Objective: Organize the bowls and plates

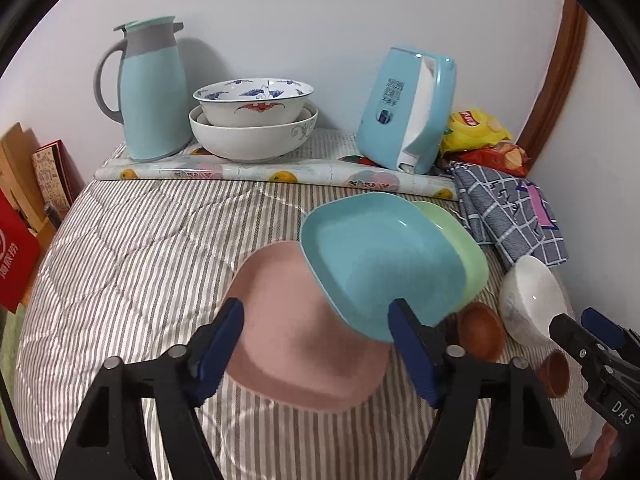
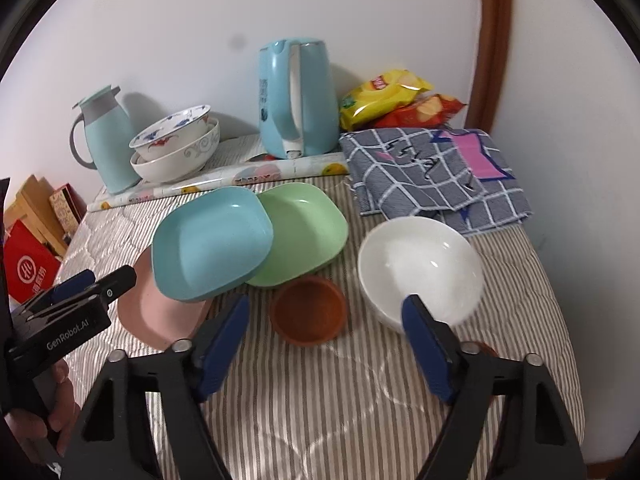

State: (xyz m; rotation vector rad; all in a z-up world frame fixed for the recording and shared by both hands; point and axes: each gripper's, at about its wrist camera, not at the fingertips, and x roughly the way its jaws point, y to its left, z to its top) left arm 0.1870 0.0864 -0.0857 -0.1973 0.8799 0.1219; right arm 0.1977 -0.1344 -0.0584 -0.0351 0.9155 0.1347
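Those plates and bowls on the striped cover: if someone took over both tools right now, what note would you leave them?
Left gripper: jaws apart, empty, above the pink plate.
Right gripper: jaws apart, empty, near the small brown bowl and the white bowl.
Blue plate overlaps the pink plate and the green plate. A second brown bowl sits near the white one. Two big bowls are nested at the back.
Done: nothing I can confirm.
Left: stack the three plates, group the loose bowls.
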